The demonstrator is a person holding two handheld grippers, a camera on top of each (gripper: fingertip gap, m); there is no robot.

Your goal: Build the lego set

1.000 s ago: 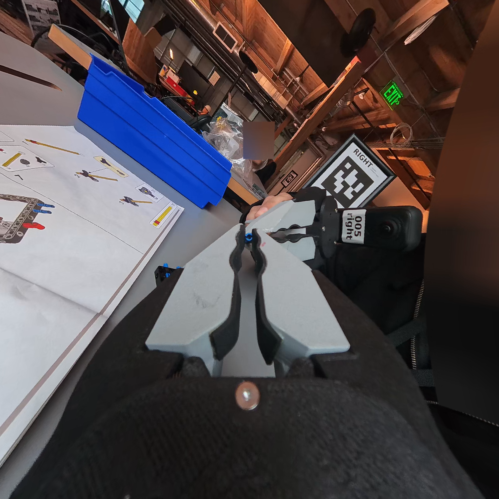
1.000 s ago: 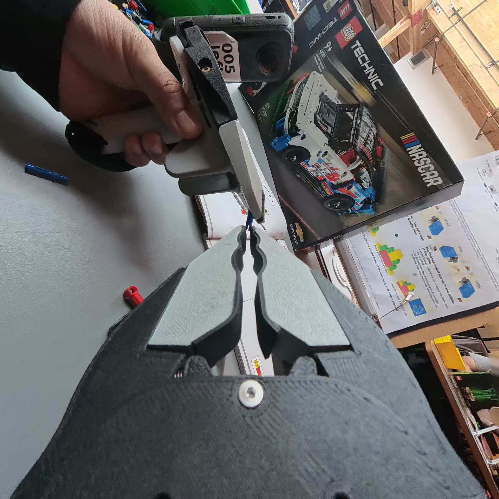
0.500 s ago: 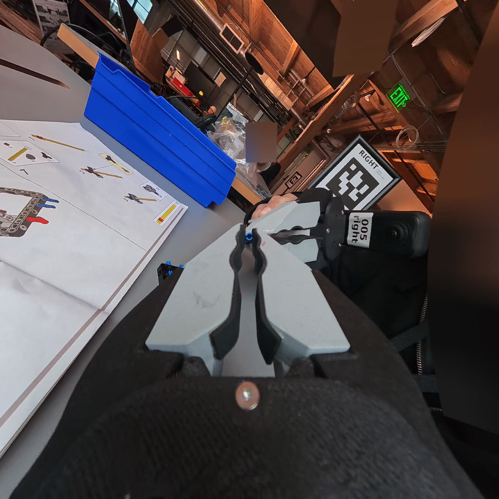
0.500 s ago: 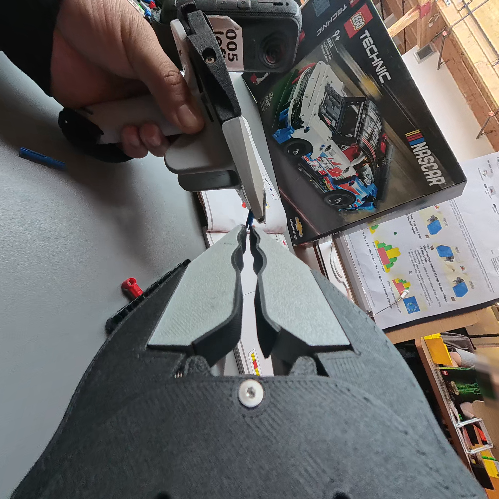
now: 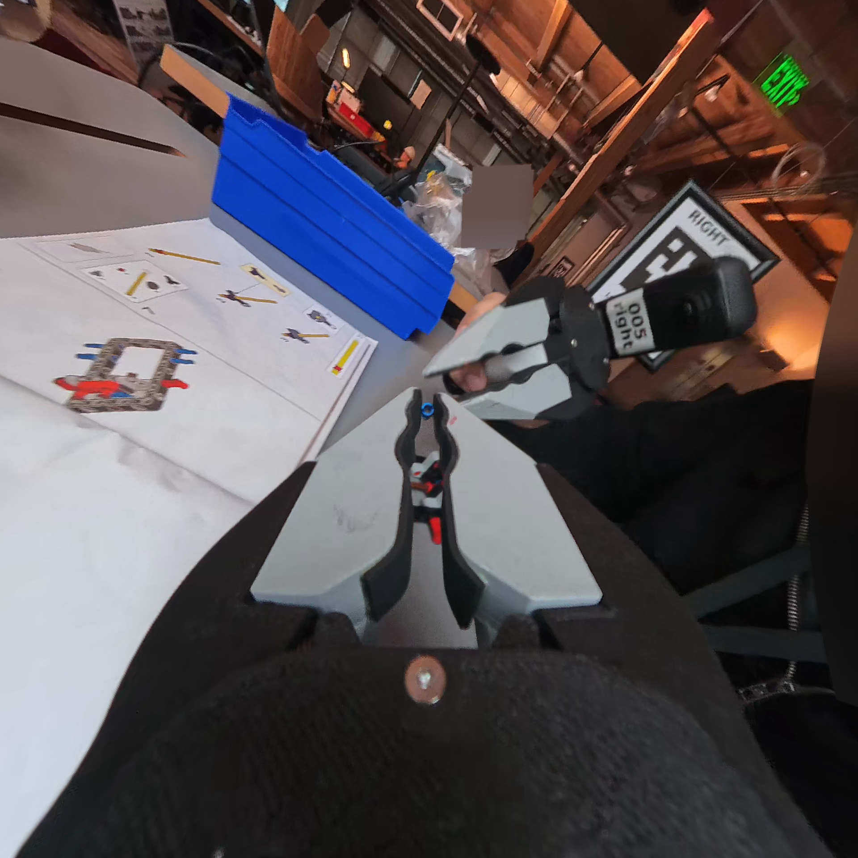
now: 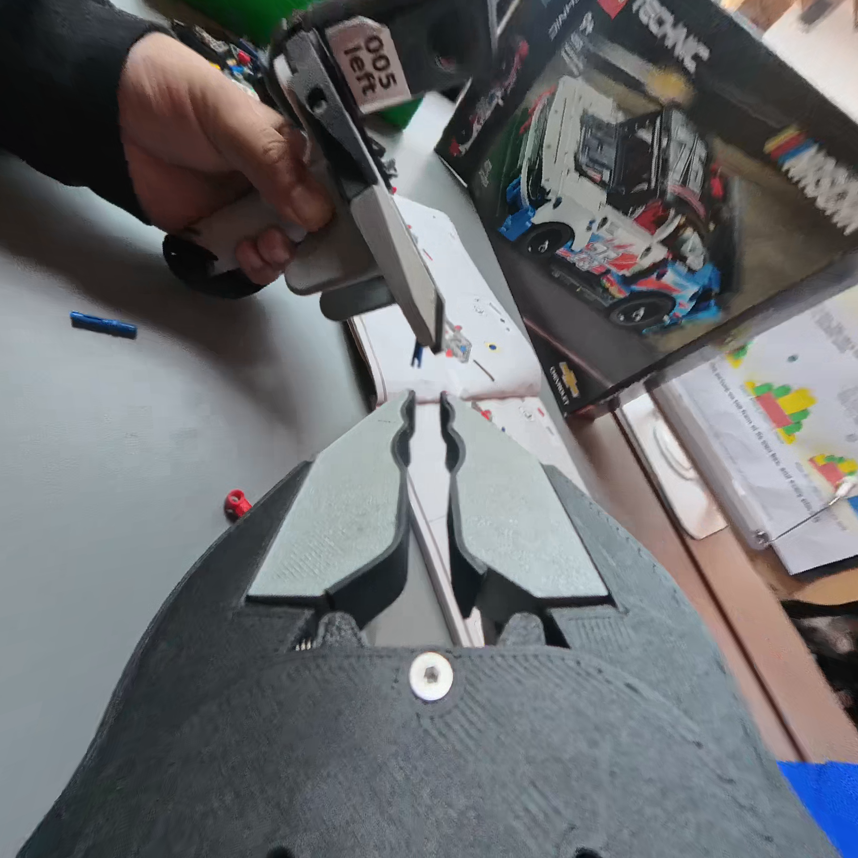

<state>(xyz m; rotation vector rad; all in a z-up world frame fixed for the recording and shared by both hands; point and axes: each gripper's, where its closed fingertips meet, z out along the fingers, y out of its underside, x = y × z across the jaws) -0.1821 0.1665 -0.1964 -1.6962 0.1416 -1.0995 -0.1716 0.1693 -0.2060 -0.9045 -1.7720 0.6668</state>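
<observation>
My left gripper (image 5: pixel 427 403) is shut on a small blue pin (image 5: pixel 427 409) held at its fingertips, above the table edge. A small grey, red and black Lego assembly (image 5: pixel 429 485) shows through the gap between its fingers; I cannot tell whether it is held. In the right wrist view the left gripper (image 6: pixel 434 346) shows side-on in a hand, with the blue pin (image 6: pixel 418 356) and a grey piece (image 6: pixel 457 346) at its tip. My right gripper (image 6: pixel 427 401) is open and empty, a short way from the left one. It also shows in the left wrist view (image 5: pixel 457 385), jaws apart.
The open instruction manual (image 5: pixel 139 441) lies left, a blue bin (image 5: pixel 325 232) behind it. The Lego set box (image 6: pixel 650 162) stands at the right, with a sheet of brick pictures (image 6: pixel 789 418) beside it. A loose blue pin (image 6: pixel 103 323) and a red piece (image 6: pixel 237 503) lie on the grey table (image 6: pixel 116 441). My two grippers' fingertips are within a few centimetres of each other. The right tips stand about 9 cm off the red piece (image 6: pixel 237 503).
My right gripper has drawn back from the left gripper's tips and opened a little. The left gripper has tilted and still holds the blue pin.
</observation>
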